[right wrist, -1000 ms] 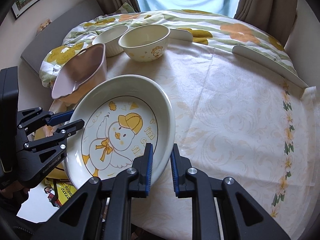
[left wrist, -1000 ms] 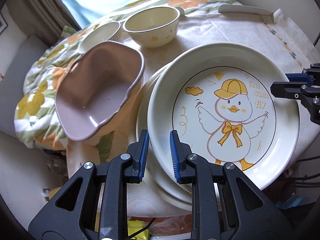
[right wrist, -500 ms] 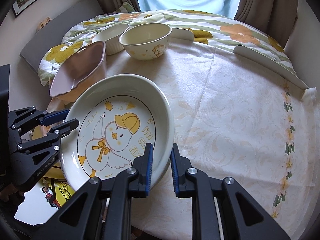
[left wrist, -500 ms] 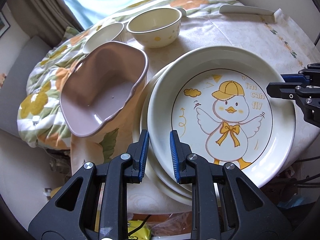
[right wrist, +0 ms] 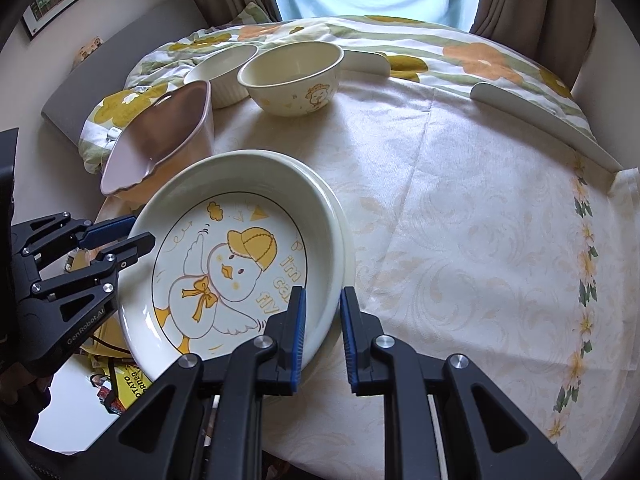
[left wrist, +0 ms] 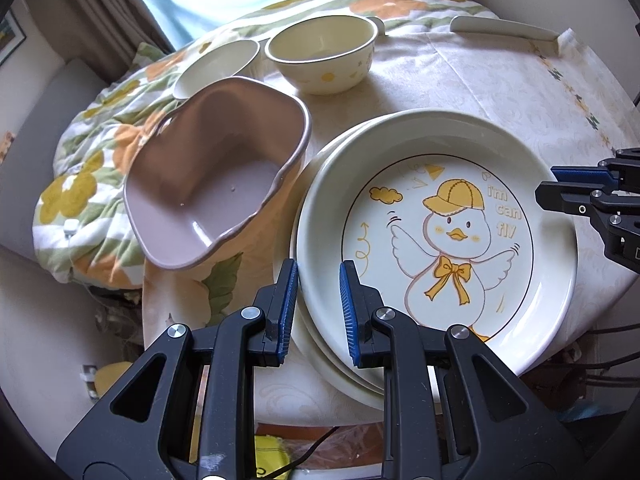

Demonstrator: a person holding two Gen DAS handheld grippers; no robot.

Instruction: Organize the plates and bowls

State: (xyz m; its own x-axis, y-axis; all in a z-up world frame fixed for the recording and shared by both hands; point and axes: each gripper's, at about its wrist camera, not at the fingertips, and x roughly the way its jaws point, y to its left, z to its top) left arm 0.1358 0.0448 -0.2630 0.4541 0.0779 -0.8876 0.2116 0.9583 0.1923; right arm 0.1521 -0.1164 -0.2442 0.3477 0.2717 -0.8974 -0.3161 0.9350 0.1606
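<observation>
A cream duck plate [left wrist: 440, 232] [right wrist: 240, 264] rests on a second cream plate [left wrist: 320, 344] at the table's near edge. My left gripper [left wrist: 318, 312] straddles the stack's rim, jaws a little apart, not clamped. My right gripper [right wrist: 322, 332] straddles the opposite rim, jaws slightly apart. Each gripper shows in the other's view: the right one [left wrist: 592, 200], the left one [right wrist: 92, 248]. A mauve bowl [left wrist: 216, 184] [right wrist: 160, 140] sits tilted beside the plates. A cream bowl [left wrist: 320, 52] [right wrist: 292, 76] and a white ribbed bowl [left wrist: 216, 68] [right wrist: 220, 72] stand behind.
The round table [right wrist: 480, 220] has a cream patterned cloth. A floral quilt [left wrist: 88, 168] lies off its left and far sides. White flat pieces [right wrist: 540, 120] lie at the far right edge. Curtains and a window are behind.
The duck plate has come down onto the lower plate, now level. Both grippers stayed at its rim and their jaws look a little wider than before.
</observation>
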